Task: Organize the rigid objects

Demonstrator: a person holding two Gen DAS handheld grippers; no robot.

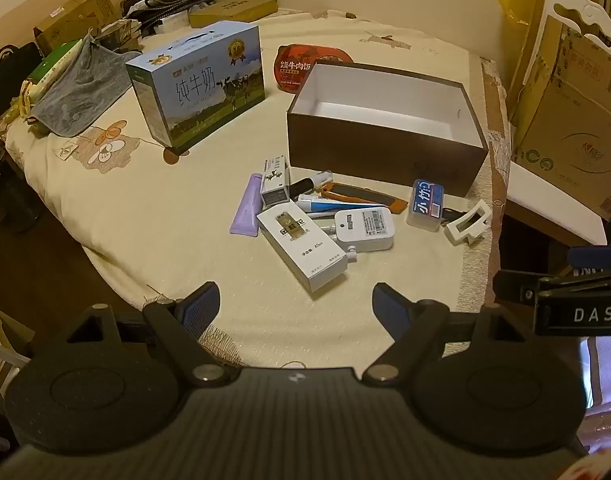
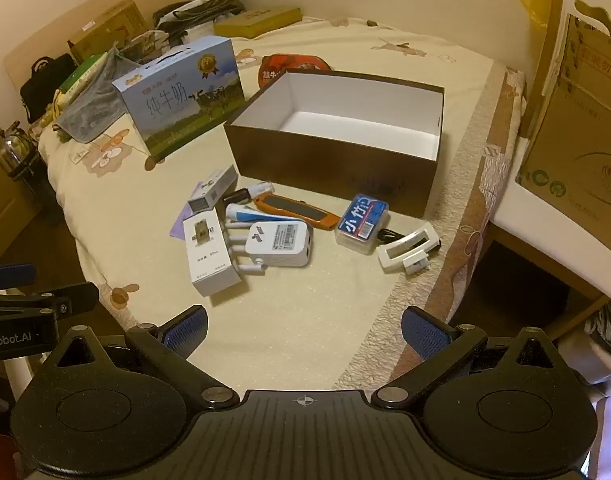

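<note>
An open dark box with a white inside (image 1: 385,148) (image 2: 333,156) stands empty on the cream tablecloth. In front of it lies a pile of small items: a long white carton (image 1: 301,248) (image 2: 211,256), a white router (image 1: 365,228) (image 2: 279,242), an orange-handled tool (image 1: 365,197) (image 2: 295,210), a blue-labelled clear case (image 1: 427,202) (image 2: 361,224), a white clip (image 1: 467,222) (image 2: 407,248), a purple tube (image 1: 247,210) and a smaller white carton (image 1: 274,182) (image 2: 213,190). My left gripper (image 1: 295,304) and right gripper (image 2: 303,326) are both open and empty, held back near the table's front edge.
A blue milk carton box (image 1: 197,84) (image 2: 181,96) stands left of the dark box, a red packet (image 1: 301,66) behind it. Cloth, bags and boxes crowd the far left (image 1: 77,88). Cardboard boxes (image 1: 573,128) (image 2: 577,148) stand off the table's right edge.
</note>
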